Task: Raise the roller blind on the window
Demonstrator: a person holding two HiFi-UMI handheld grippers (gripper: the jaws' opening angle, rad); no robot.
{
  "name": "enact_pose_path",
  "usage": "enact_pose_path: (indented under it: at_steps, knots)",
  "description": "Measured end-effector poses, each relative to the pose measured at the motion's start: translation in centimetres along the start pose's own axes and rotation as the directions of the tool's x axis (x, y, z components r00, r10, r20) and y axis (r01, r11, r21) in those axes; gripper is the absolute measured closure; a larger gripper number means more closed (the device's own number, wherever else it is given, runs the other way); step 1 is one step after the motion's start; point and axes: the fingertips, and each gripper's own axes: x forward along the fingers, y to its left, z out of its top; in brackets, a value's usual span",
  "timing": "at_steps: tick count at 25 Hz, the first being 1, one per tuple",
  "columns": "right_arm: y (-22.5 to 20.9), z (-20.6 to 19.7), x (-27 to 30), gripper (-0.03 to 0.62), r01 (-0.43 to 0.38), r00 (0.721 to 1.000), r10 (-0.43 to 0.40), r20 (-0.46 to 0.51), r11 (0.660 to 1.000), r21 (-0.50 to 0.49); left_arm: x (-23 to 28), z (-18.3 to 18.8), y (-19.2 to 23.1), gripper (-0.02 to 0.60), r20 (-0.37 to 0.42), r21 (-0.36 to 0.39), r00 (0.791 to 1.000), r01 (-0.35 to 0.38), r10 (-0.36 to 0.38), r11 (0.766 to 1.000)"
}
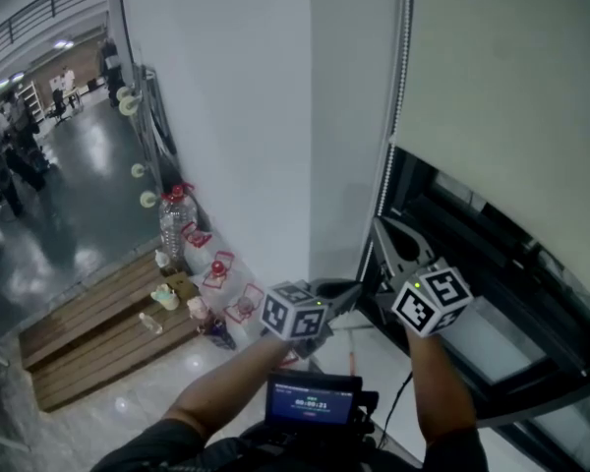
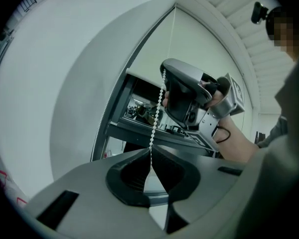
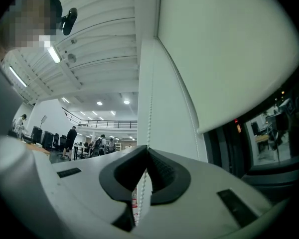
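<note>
We have both claws clamped on the bead chain (image 2: pixel 156 118): the left claw (image 2: pixel 150 152) low, the right claw (image 3: pixel 146 151) just above it. The roller blind (image 1: pixel 511 87) hangs partly raised (the window (image 1: pixel 472 254) shows dark beneath it). We judge a downward pull is in hand; next, one claw should release and regrip higher.

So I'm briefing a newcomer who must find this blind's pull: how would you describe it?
Find the pale roller blind partly covering the dark-framed window. Along its left edge, next to the white wall, hangs the bead chain: a thin string of tiny balls, unlike the flat fabric and solid frame beside it.
</note>
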Motion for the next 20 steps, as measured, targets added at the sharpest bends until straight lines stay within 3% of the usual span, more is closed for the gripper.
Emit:
enact_pose_path:
  at_steps: [3,6,9,12,20]
  knots:
    - [-0.1,0.0,-0.3,0.58,0.017,1.0,-0.017,-0.007,1.0,-0.007,-0.8,0.8,1.2,0.572,0.015,-0.049,0.999,-0.035,0.035,0.998]
    - [-0.5,0.0,-0.3,0.58,0.012,1.0,-0.012,-0.012,1.0,-0.004,-3.0,4.5,2.2,0.56,0.118,-0.062,0.99,-0.073,0.08,0.995]
    - [-0.6,0.0,-0.3,0.58,0.015,1.0,-0.015,-0.01,1.0,0.008,-5.3,10.4,1.2,0.512,0.223,0.0,0.972,-0.072,0.07,0.997]
    - [-0.4,0.0,-0.2,0.58,0.009,1.0,-0.009,-0.006,1.0,0.012,-6.8,15.0,-0.7,0.494,0.25,0.069,0.967,-0.058,0.039,0.996]
    - [-1.1,-0.2,-0.5,0.58,0.021,1.0,-0.021,-0.013,1.0,0.023,-7.5,20.1,-2.4,0.474,0.327,0.12,0.945,-0.07,0.027,0.99]
